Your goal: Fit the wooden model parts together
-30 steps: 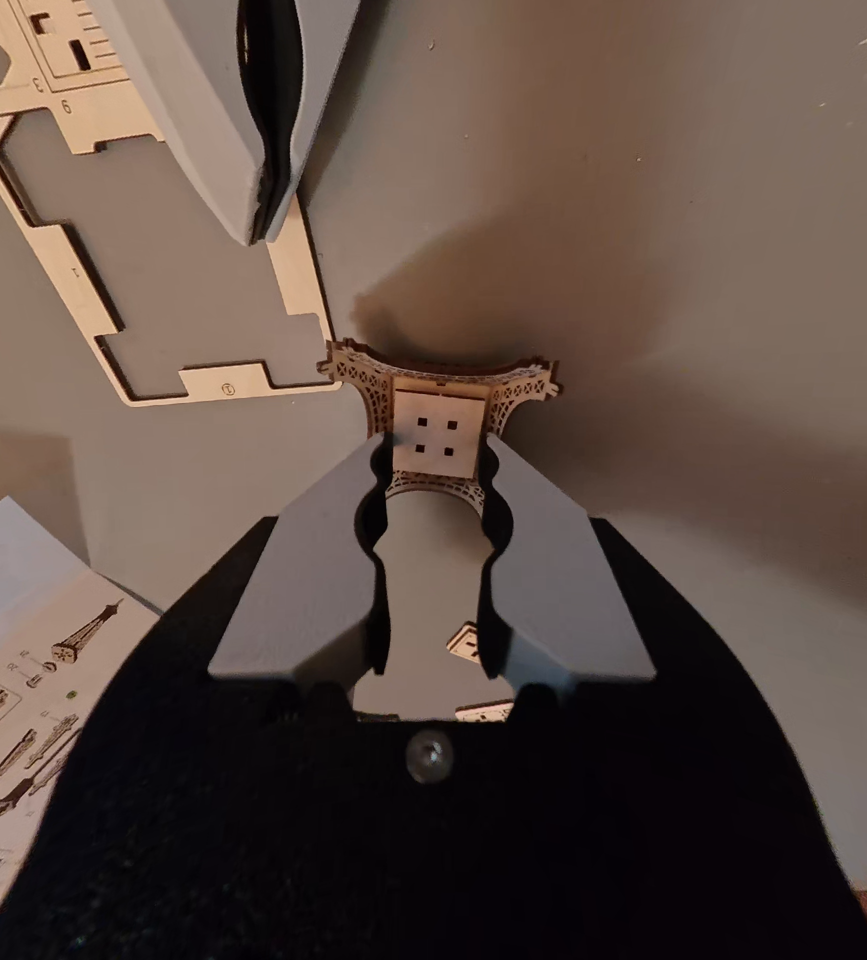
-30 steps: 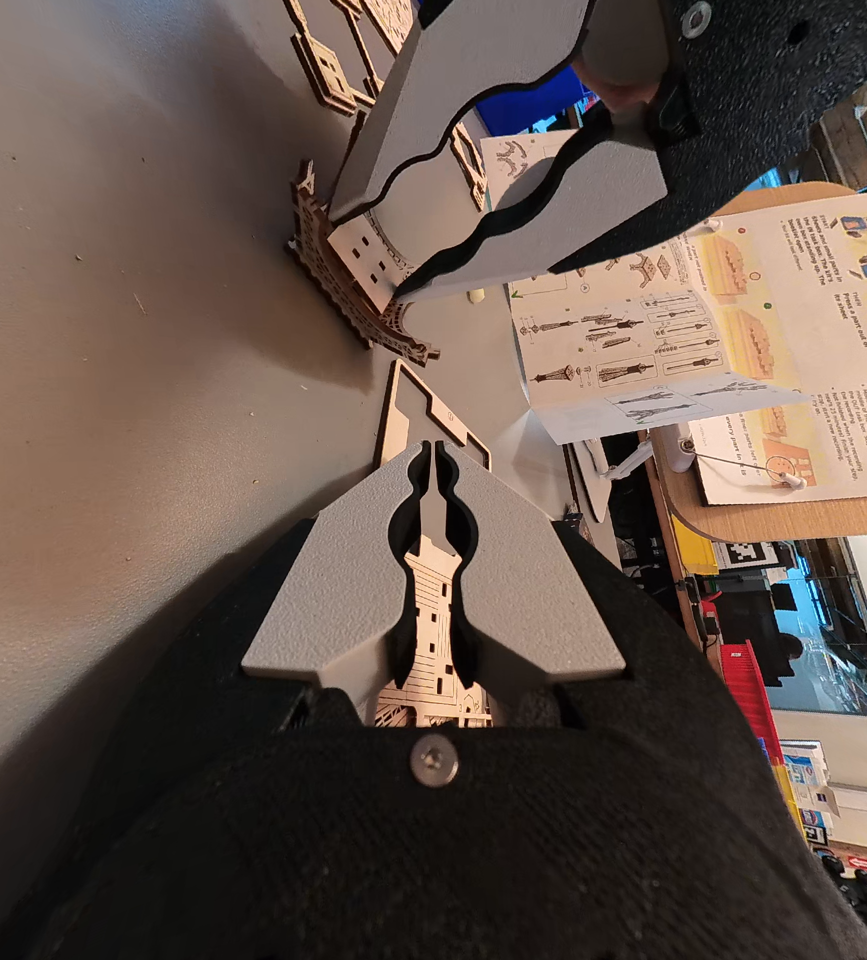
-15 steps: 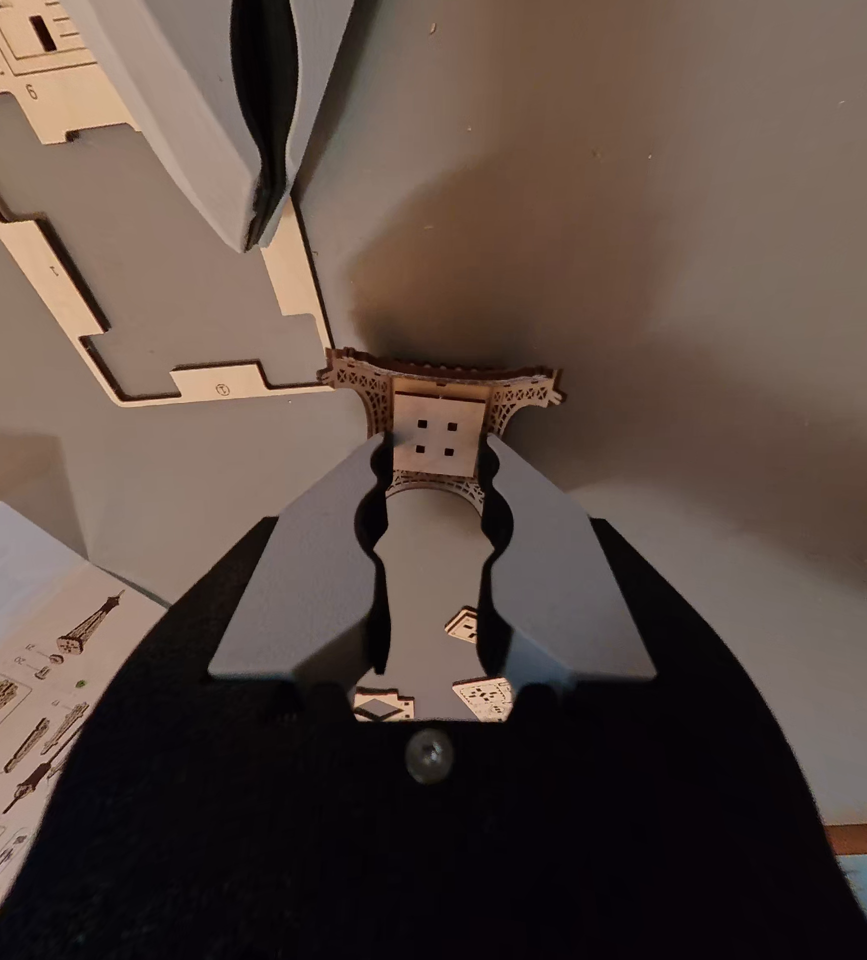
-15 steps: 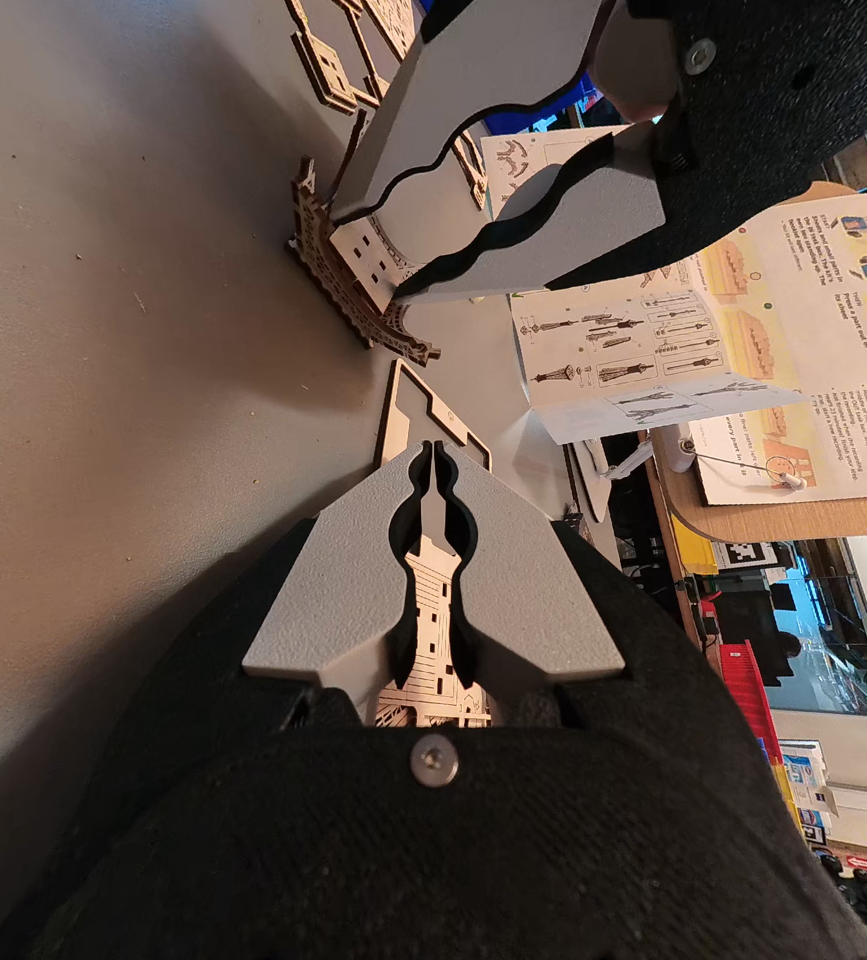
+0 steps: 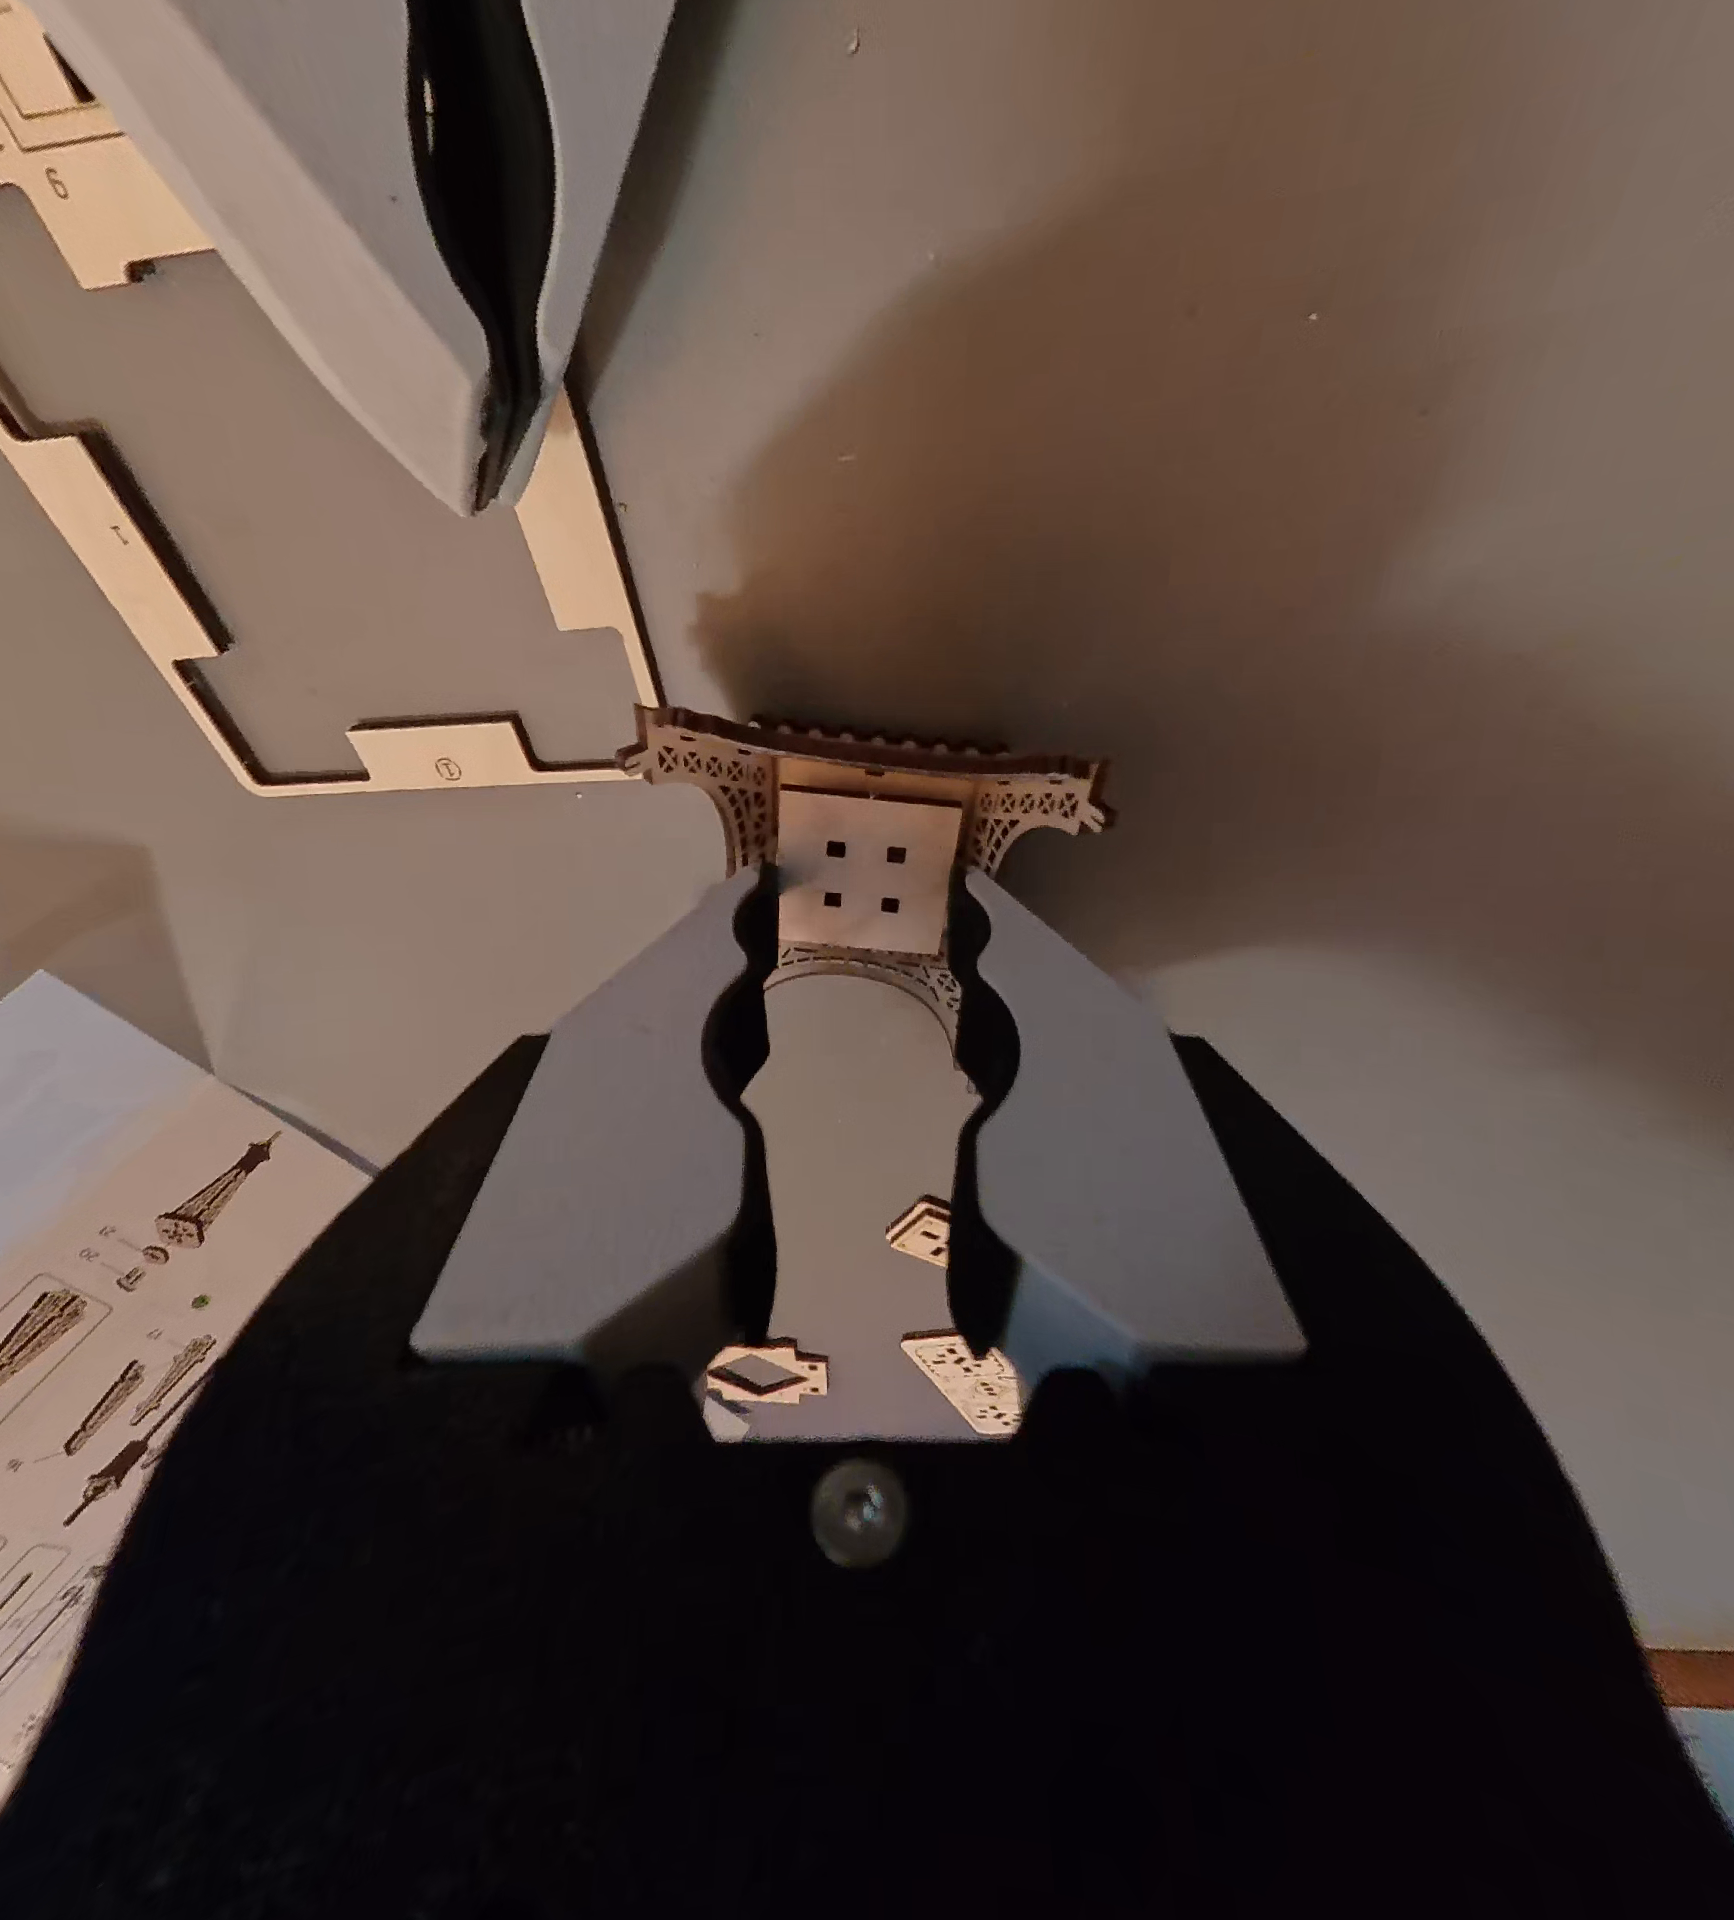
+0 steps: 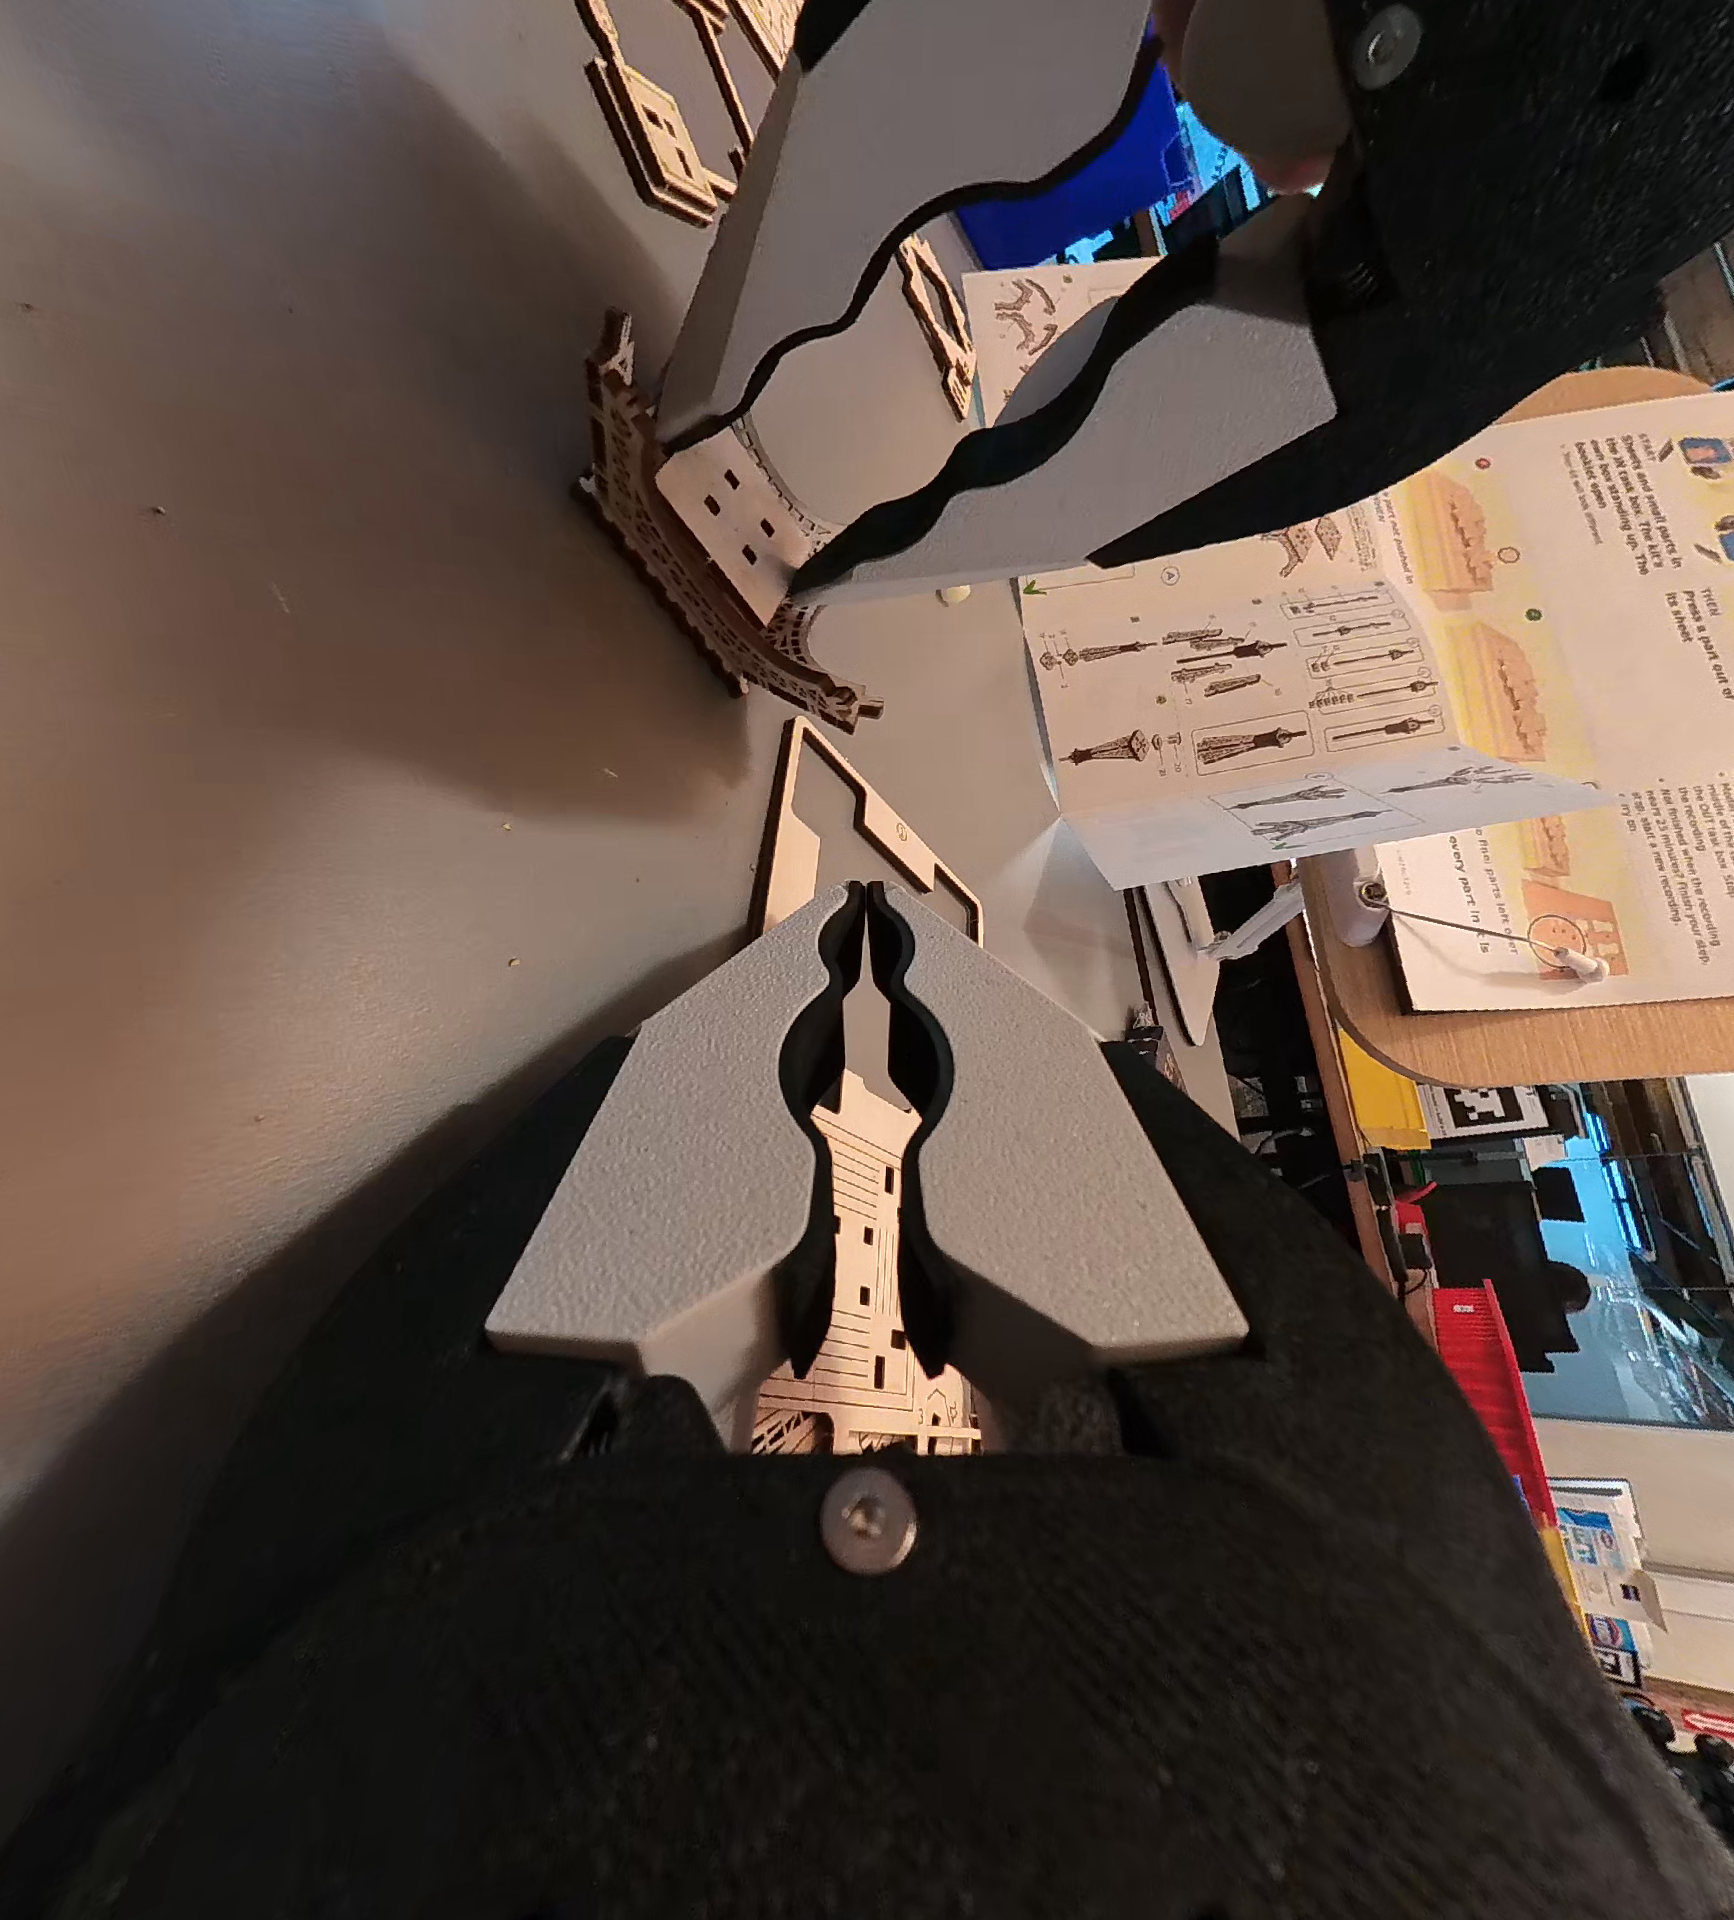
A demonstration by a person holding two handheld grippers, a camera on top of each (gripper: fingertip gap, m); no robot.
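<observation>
My left gripper is shut on the wooden tower base, a square plate with four small holes and lattice arch legs, which stands on the grey table. The right wrist view shows the base on edge between the left gripper's fingertips. My right gripper is shut, with nothing visible between its tips, just above a wooden parts sheet. It also shows at the top left of the left wrist view, over the cut-out sheet frame.
Loose small wooden pieces lie on the table under my left gripper. An instruction booklet lies at the left and also shows in the right wrist view. More wooden parts lie beyond the base. The table edge is near right. Left tips to right tips: about 8 cm.
My left gripper has drawn back slightly with the base still in it, bringing loose pieces into view beneath it. The right gripper has stayed shut over the sheet.
</observation>
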